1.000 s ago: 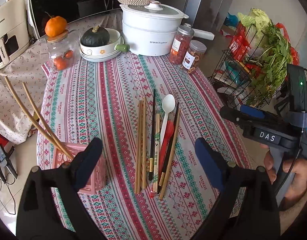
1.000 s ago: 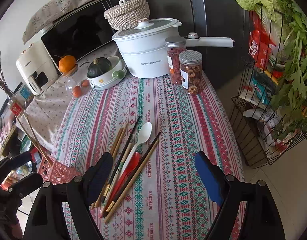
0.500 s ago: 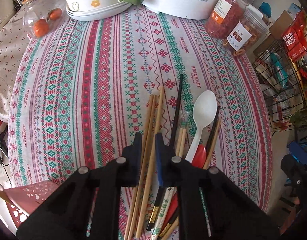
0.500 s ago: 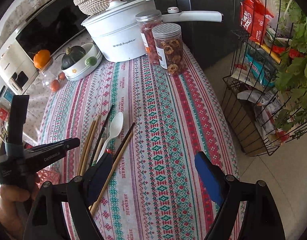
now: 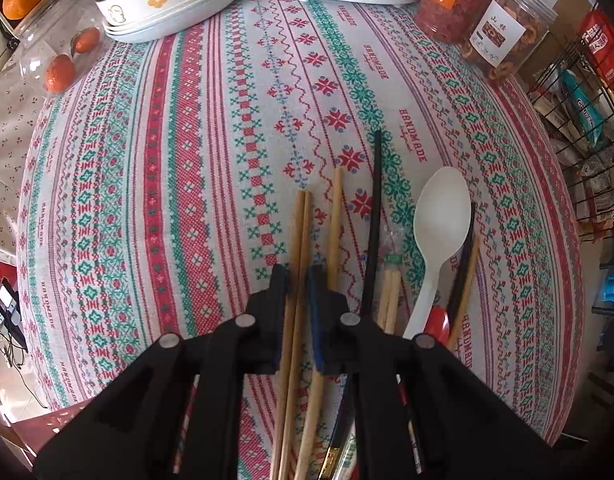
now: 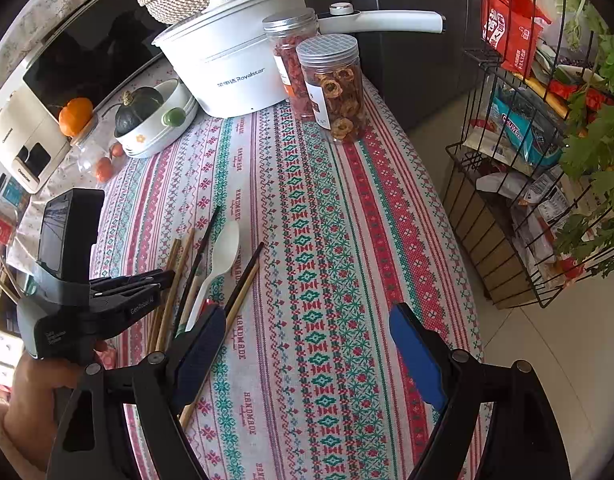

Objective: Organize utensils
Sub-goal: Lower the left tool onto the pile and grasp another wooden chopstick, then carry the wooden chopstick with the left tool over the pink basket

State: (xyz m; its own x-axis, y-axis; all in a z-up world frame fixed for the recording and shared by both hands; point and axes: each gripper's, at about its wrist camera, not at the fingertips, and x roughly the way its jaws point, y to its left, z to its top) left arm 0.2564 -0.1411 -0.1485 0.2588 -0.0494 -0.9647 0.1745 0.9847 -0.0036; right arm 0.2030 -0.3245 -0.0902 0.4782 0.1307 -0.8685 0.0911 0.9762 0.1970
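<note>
The left gripper (image 5: 298, 276) is clenched on a pair of light wooden chopsticks (image 5: 301, 232), pads pressed on either side of them. The right gripper (image 6: 303, 344) is spread wide with nothing between its pads, hovering over bare striped tablecloth (image 5: 187, 160).

Counted in the left wrist view: the two gripped sticks; one more light stick (image 5: 335, 216) just right of the left gripper; one black chopstick (image 5: 374, 208) beyond that; a short wrapped pair (image 5: 389, 292); one white spoon (image 5: 437, 220); one red spoon (image 5: 437, 322), mostly hidden; and a dark and a tan stick (image 5: 465, 264) farthest right.

All lie roughly parallel, long axes running straight away from the left gripper, tips and the white bowl pointing toward the far edge.

Only the right wrist view shows the hand (image 6: 39, 392) holding the left gripper, the white pot (image 6: 231, 64) whole, and two lidded jars (image 6: 333, 88) with their lids. Only the left view shows the pink holder's corner (image 5: 39, 424) beside the left gripper
</note>
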